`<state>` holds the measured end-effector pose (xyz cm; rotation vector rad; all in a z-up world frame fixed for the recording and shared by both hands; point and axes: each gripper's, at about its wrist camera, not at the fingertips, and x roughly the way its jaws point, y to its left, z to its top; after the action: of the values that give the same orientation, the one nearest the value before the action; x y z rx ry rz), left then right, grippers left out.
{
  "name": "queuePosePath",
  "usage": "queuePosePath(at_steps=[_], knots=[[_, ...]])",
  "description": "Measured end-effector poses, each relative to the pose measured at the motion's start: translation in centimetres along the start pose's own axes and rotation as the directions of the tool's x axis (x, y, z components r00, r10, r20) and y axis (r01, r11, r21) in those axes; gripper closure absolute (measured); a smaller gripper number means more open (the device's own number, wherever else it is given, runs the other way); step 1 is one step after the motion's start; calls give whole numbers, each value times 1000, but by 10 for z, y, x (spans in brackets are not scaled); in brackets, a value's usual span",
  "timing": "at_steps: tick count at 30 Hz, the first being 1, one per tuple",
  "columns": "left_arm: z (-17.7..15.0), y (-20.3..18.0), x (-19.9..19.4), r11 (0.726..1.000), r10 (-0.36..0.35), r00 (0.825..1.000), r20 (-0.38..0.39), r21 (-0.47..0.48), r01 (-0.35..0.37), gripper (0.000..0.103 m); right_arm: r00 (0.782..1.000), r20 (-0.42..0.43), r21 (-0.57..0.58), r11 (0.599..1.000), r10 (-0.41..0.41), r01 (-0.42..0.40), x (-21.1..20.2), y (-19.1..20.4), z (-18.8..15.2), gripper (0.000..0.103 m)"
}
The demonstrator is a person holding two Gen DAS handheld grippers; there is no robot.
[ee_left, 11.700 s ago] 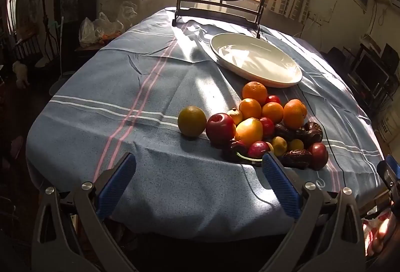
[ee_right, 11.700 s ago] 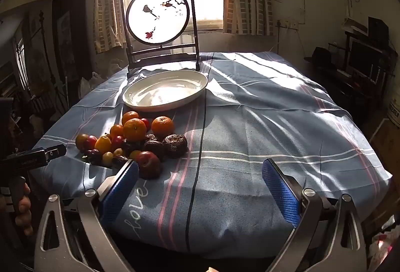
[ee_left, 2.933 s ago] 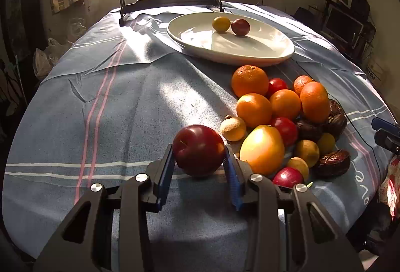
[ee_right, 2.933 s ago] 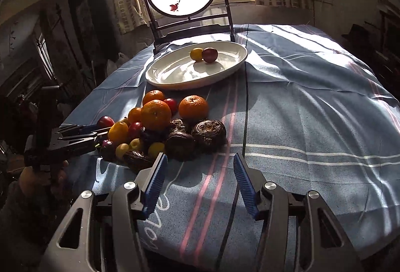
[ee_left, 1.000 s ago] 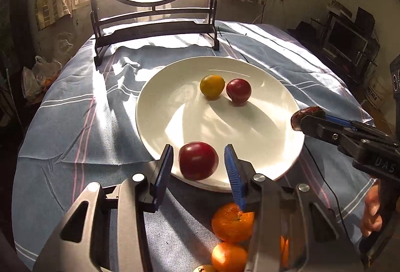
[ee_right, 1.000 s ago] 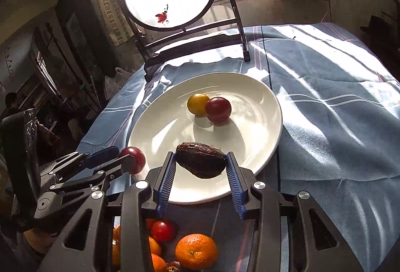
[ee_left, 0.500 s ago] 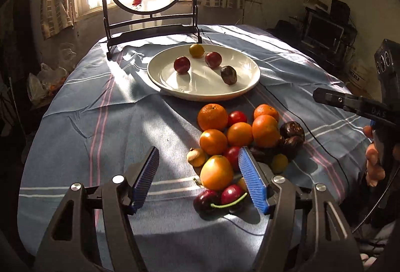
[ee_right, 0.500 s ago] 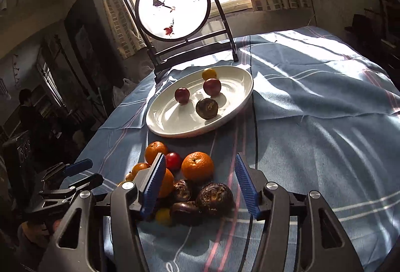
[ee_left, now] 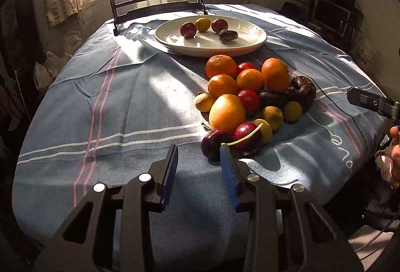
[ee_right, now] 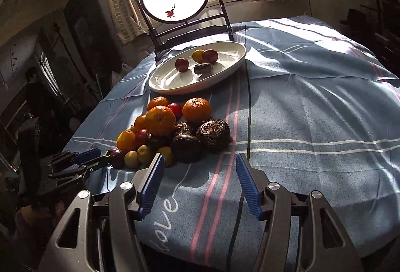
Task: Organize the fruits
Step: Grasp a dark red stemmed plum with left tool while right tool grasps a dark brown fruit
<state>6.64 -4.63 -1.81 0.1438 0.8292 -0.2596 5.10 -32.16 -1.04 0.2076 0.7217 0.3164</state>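
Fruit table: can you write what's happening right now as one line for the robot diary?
left gripper: open, by cherries | right gripper: open, empty | plate: four fruits | pile: on cloth

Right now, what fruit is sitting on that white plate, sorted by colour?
On the white plate:
Red round fruits: 2
Yellow round fruit: 1
Dark brown wrinkled fruit: 1
Total: 4

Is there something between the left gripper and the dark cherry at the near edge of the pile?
Nothing visible. The left gripper is open just short of the cherry, which lies at the pile's near edge with only bare cloth before it.
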Motion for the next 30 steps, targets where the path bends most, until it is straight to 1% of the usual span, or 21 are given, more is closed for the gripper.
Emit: queuePosePath(at_steps=[2,3,7,10,11,12,14,17,21,24,26,28,30], knots=[[1,-2,6,1000,-10,1000,-16,10,10,69,1000,-6,1,1000,7,-7,0,1,-1,43],[2,-4,9,1000,-16,1000,-20,18,17,71,1000,-10,1,1000,10,-10,1,1,0,43],[6,-15,19,998,3,1000,-24,59,-2,72,1000,-25,-8,1000,10,-10,7,3,1,43],[10,-9,28,1000,-13,999,-31,22,14,70,999,-41,-9,1000,3,-3,12,2,1,44],[10,-8,27,1000,-18,999,-30,10,18,73,999,-48,-7,1000,1,-1,15,1,1,43],[10,-7,26,1000,-18,999,-29,6,19,79,998,-56,-9,1000,1,-2,17,1,0,44],[8,-7,20,1000,-10,1000,-18,1,10,79,997,-72,-20,1000,3,-5,20,4,-1,44],[6,-1,5,1000,-14,1000,20,-28,15,79,997,-78,-40,999,18,-21,26,11,0,44],[8,4,-11,999,-11,999,54,-53,14,79,996,-86,-30,999,36,-39,41,19,6,44],[7,2,-13,999,-15,998,56,-49,18,79,996,-87,-5,1000,25,-26,54,21,8,44],[5,0,-12,999,-24,998,54,-47,26,79,995,-95,29,999,36,-33,61,21,9,44],[4,-1,-10,998,-34,998,50,-46,36,79,995,-94,45,999,25,-21,67,21,8,47],[3,-3,-8,998,-39,998,48,-47,41,79,996,-78,62,998,35,-30,70,20,9,50]])
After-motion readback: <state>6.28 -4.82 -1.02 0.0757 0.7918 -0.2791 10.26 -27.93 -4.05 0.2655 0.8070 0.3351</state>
